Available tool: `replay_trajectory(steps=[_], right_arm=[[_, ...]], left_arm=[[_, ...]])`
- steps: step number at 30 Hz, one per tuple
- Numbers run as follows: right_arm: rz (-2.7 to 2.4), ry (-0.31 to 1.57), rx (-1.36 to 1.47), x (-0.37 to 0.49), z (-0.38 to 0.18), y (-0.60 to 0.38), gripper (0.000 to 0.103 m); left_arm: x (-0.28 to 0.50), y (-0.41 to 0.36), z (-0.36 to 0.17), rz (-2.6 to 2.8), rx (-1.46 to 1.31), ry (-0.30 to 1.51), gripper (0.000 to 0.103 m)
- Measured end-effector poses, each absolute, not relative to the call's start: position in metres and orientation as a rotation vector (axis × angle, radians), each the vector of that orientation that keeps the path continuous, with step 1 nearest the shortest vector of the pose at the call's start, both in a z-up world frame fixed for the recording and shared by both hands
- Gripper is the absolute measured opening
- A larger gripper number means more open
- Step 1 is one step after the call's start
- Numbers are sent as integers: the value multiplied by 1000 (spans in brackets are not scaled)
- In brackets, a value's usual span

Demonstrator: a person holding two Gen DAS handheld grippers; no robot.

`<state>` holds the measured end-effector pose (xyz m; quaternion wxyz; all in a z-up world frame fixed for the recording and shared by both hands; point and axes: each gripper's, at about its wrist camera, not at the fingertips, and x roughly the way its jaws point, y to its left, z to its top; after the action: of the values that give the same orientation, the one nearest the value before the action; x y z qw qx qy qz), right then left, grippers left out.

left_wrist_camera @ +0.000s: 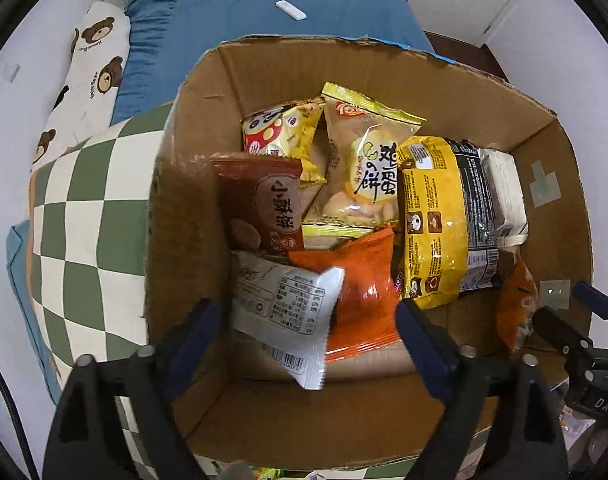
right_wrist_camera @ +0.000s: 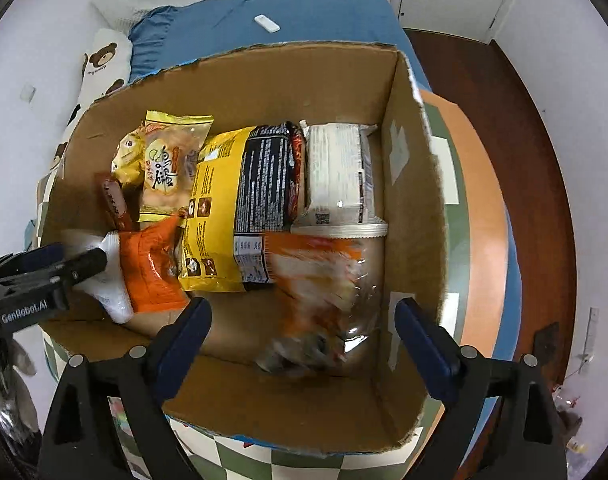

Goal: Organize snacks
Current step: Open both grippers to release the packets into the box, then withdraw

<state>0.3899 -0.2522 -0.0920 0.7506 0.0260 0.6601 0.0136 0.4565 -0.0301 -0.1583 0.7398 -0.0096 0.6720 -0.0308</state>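
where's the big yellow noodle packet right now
The yellow noodle packet lies inside the cardboard box, right of centre in the left wrist view, between the orange packet and the white packet.

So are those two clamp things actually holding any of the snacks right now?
No. Both are open over the cardboard box. The white packet lies between the left tool fingers, ungripped; the blurred orange packet lies before the right tool.

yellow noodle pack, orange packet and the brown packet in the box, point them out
yellow noodle pack [left_wrist_camera: 431, 220], left wrist view, on its yellow back panel
orange packet [left_wrist_camera: 363, 300], left wrist view, on its glossy middle
brown packet [left_wrist_camera: 268, 204], left wrist view, on its printed front
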Motion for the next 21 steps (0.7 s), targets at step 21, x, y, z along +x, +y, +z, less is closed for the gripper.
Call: replay_trajectory(steps=[21], right_arm=[[21,1397,98,380,-92,-241,97]], left_arm=[[421,-30,-117,-22,-25,1303,92]])
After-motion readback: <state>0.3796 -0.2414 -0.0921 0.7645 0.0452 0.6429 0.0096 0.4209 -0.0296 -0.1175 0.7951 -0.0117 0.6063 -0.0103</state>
